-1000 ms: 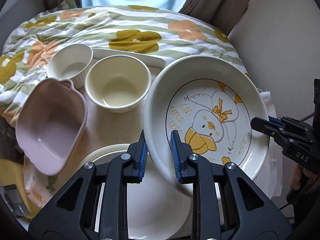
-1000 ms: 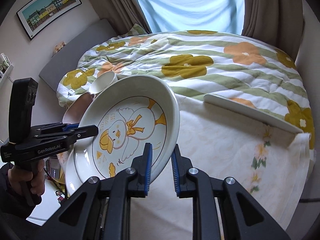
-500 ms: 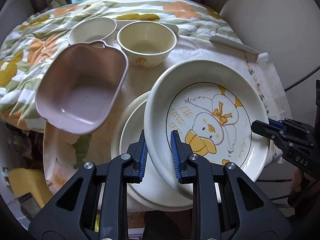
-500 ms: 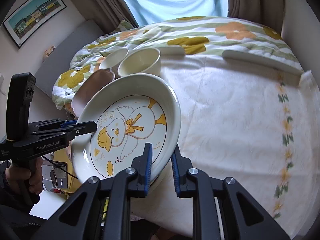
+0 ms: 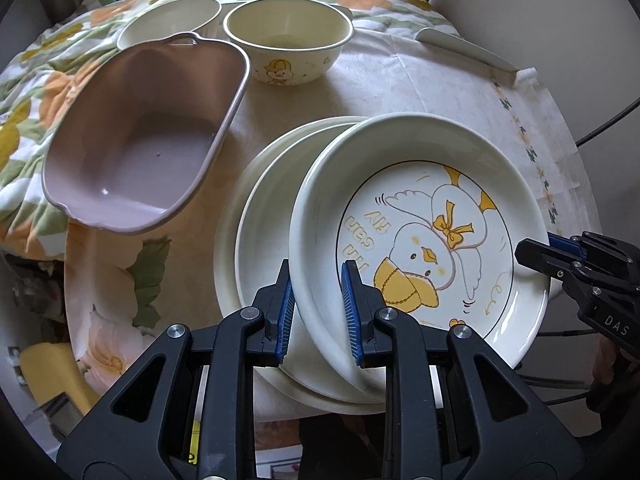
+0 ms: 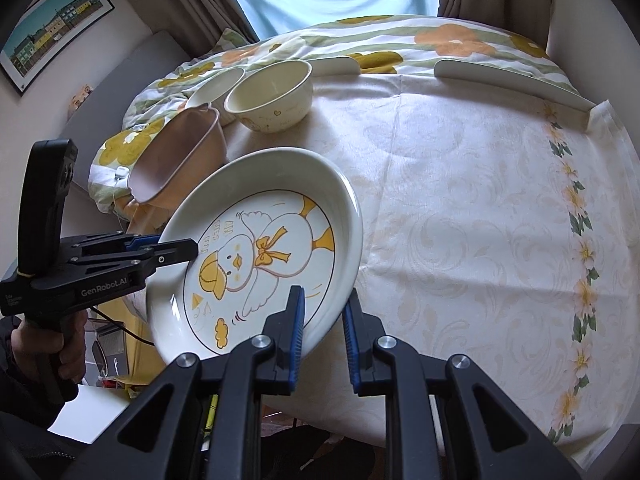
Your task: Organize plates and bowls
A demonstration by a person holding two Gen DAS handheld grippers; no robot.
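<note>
A white deep plate with a yellow duck drawing [image 5: 424,236] [image 6: 256,260] is held tilted between both grippers. My left gripper [image 5: 318,306] is shut on its near rim, and shows in the right wrist view [image 6: 176,249]. My right gripper [image 6: 324,330] is shut on the opposite rim, and shows in the left wrist view [image 5: 540,252]. Under the duck plate lies a stack of plain white plates [image 5: 256,240]. A pink handled dish [image 5: 140,148] lies to the left. A cream bowl with a duck print [image 5: 286,40] and a white bowl [image 5: 168,20] stand behind it.
The table carries a cream patterned cloth [image 6: 480,220]. Behind it is a bed with a flowered quilt [image 6: 400,36]. White table edge rails [image 6: 508,80] stand at the far side. A framed picture [image 6: 52,36] hangs on the left wall.
Both grippers have carried the duck plate lower and nearer, over the stack of white plates. The table and bowls now appear more from above.
</note>
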